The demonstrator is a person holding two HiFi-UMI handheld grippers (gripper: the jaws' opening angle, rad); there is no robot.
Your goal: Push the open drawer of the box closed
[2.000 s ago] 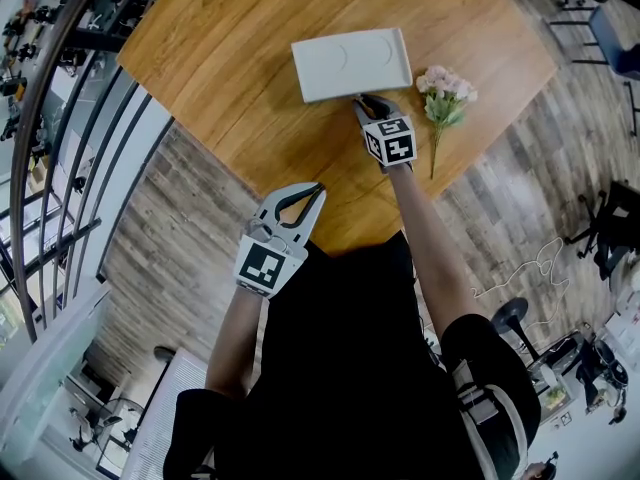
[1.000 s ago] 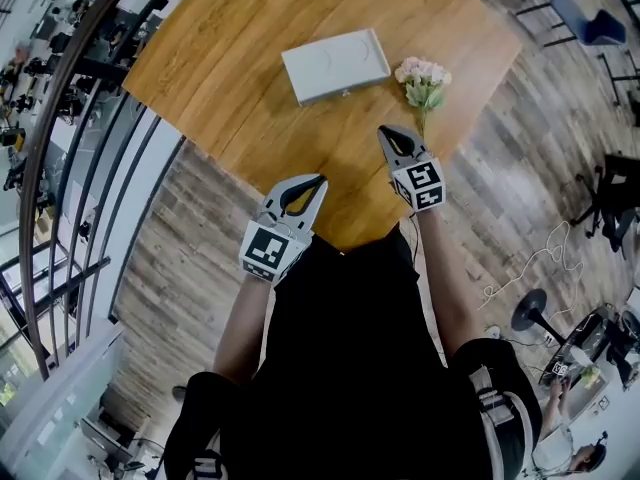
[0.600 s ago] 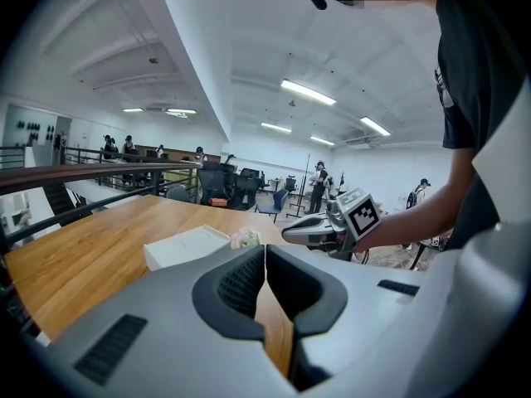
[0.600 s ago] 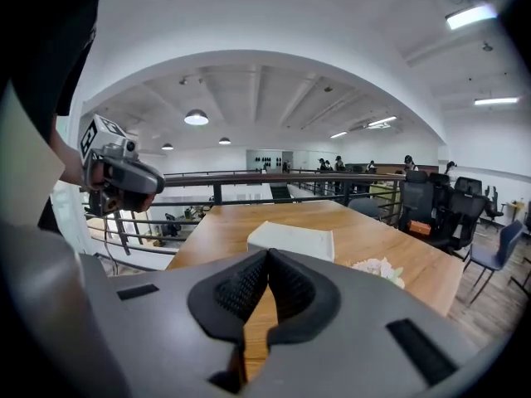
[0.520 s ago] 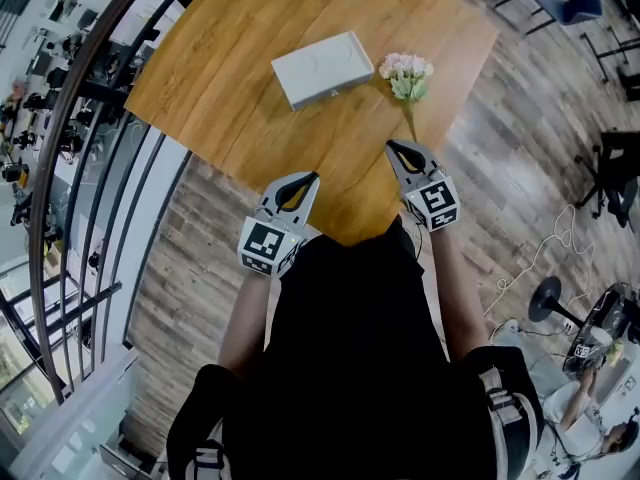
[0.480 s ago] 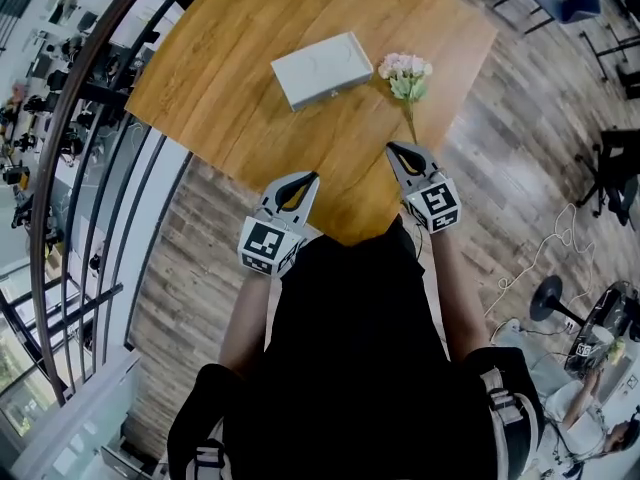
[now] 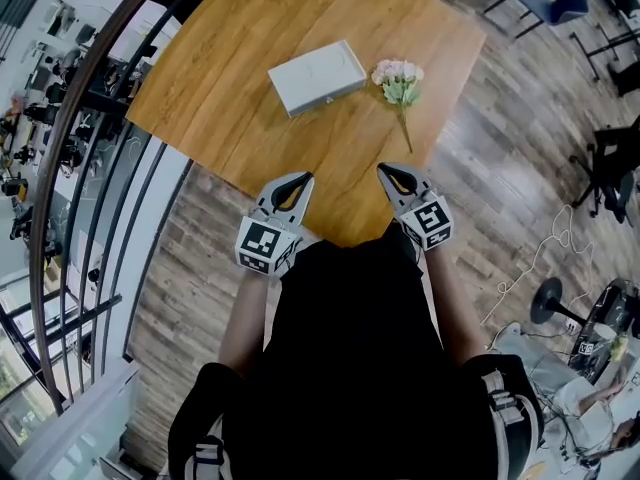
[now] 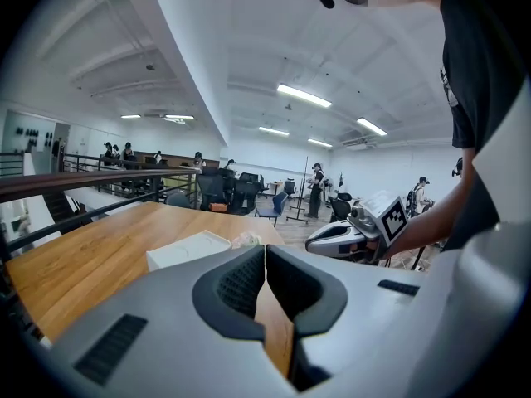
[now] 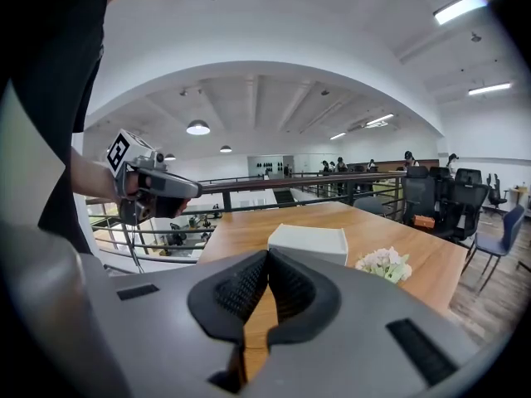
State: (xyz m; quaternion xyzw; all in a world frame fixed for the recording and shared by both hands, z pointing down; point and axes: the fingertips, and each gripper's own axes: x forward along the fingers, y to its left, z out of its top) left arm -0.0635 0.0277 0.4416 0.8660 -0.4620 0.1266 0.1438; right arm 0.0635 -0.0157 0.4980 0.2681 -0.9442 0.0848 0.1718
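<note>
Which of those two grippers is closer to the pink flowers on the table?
Right. The right gripper is just short of the stem end of the pink flowers; the left gripper is farther off, to the left.

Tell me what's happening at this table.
A person holds a grey two-jaw gripper in each hand, by the near edge of the wooden table. The left gripper and the right gripper both have their jaws together, with nothing between them. The flat white rectangular box lies farther out on the table, untouched, with no drawer sticking out. A small bunch of pale pink flowers lies just beside it.
</note>
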